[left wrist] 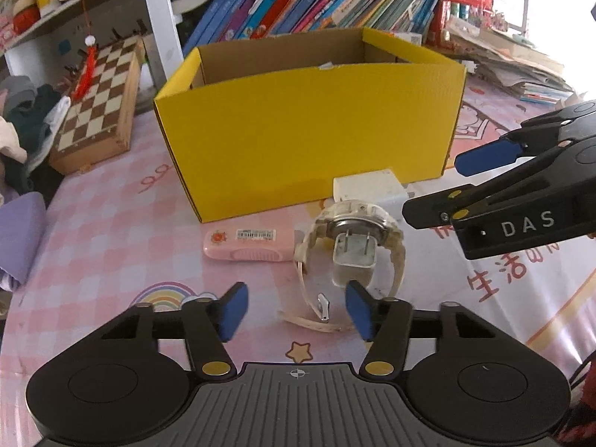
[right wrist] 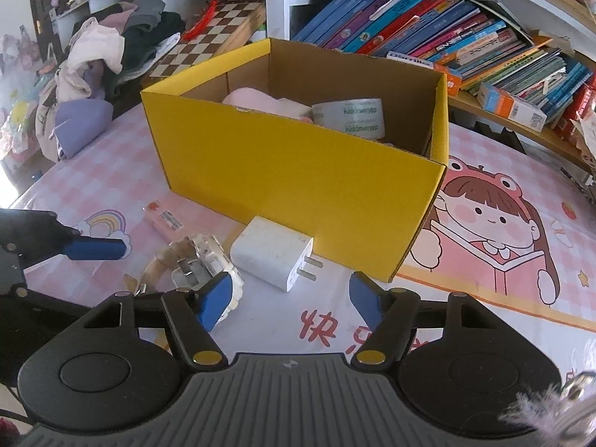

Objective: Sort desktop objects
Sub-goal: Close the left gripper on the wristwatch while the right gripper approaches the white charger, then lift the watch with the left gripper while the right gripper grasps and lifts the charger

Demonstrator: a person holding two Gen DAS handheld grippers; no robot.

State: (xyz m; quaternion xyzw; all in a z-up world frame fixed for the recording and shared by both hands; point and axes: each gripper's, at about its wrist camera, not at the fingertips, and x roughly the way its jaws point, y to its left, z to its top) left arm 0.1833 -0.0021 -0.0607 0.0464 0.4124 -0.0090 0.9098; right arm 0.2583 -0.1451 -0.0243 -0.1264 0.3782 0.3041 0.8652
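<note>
A yellow cardboard box (left wrist: 309, 138) stands open on the pink tablecloth. In front of it lie a pink case (left wrist: 247, 246), a pale watch (left wrist: 387, 227) with a small white plug (left wrist: 352, 260) inside its strap loop, and a bigger white charger (left wrist: 367, 188). My left gripper (left wrist: 296, 311) hovers open just short of the watch, part of the strap lying between its blue pads. My right gripper (right wrist: 290, 301) is open too, the white charger (right wrist: 272, 251) just ahead of its fingers and the watch (right wrist: 201, 257) by its left pad. The box (right wrist: 298, 171) holds a tape roll (right wrist: 350, 117) and something pink (right wrist: 260, 102).
A chessboard case (left wrist: 100, 100) leans left of the box beside a pile of clothes (right wrist: 108, 48). Behind the box, a bookshelf (left wrist: 309, 0) carries slanted books, and loose papers (left wrist: 514, 63) are stacked at the right. The right gripper (left wrist: 434, 190) reaches in from the right near the charger.
</note>
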